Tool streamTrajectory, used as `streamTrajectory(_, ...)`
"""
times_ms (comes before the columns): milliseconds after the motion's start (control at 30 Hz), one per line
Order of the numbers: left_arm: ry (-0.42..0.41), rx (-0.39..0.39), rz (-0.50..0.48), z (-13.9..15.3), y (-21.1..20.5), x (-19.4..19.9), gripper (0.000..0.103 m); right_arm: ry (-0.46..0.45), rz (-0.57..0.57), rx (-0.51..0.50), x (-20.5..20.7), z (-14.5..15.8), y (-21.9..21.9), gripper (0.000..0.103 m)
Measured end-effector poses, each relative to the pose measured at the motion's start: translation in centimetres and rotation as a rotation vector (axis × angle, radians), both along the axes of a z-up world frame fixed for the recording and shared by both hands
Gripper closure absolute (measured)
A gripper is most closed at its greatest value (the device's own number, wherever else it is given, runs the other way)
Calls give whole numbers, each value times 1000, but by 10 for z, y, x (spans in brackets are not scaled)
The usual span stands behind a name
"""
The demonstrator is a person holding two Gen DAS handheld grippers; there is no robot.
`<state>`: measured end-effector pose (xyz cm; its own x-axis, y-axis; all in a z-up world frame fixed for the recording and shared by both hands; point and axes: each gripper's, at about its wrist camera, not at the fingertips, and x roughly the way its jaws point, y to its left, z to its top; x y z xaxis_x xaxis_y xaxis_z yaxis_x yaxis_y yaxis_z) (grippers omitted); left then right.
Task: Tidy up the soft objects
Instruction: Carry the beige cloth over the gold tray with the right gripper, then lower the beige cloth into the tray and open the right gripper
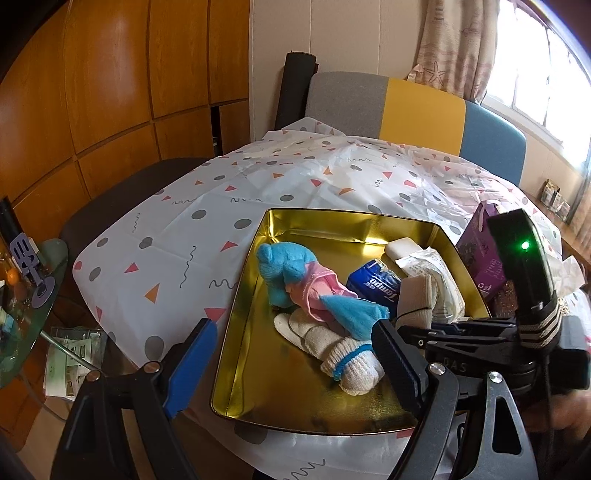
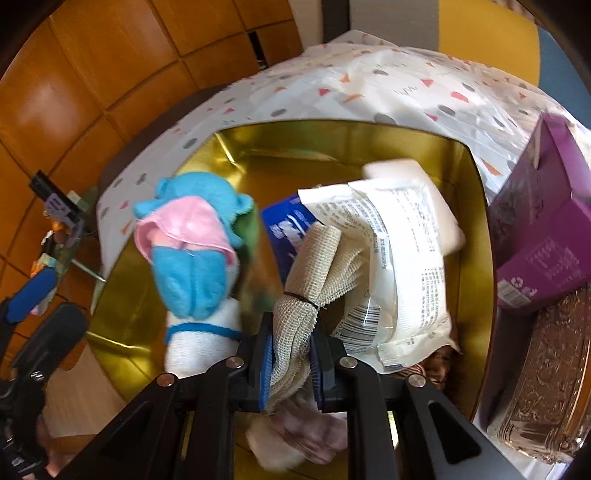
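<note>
Over the gold tin point(image 2: 110, 332), the right gripper point(image 2: 291, 363) is clamped on a light, limp gauze bandage roll point(image 2: 314, 269), best pinched near its elastic tie, while the left gripper point(image 1: 295, 363) hangs agape.

Glossy orange-brown wooden wall panels point(image 1: 110, 92) cover the left side of the room. A cream panelled wall point(image 1: 332, 33) stands behind the table. A white plastic tablecloth printed with grey dots and pink and orange triangles point(image 1: 258, 184) covers the table. An upholstered chair back in grey, yellow and blue sections point(image 1: 417, 110) stands at the far edge. A bright window point(image 1: 535, 74) at the upper right admits daylight, beside a pale patterned curtain point(image 1: 454, 44). A green glass side table point(image 1: 22, 325) carries clutter at the left.
</note>
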<state>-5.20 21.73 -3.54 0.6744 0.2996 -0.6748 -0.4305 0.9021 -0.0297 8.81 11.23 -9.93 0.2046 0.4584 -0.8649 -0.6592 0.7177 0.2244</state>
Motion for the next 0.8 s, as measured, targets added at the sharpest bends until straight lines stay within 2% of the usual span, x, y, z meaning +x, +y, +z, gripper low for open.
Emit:
streamTrajectory(233,8,6,-4,-1,-4,0,17,12,-2,14,0,-2,-8,87)
streamTrajectory(300,9,5,-4,-1,-5,0,17,21,-2,25,-2,-1,-11,84)
streamTrajectory(400,12,0,-2,-2,-4,1,17,26,-14,57,-3,3,-14,75)
streamTrajectory(533,17,-10,0,-4,-3,2,17,-6,-19,76,-7,13,-20,71)
streamTrajectory(733,4,-15,17,-4,0,0,17,-76,-66,95,-12,29,-37,71)
streamTrajectory(800,2,-17,18,-5,1,0,17,-101,-58,118,-16,35,-41,74)
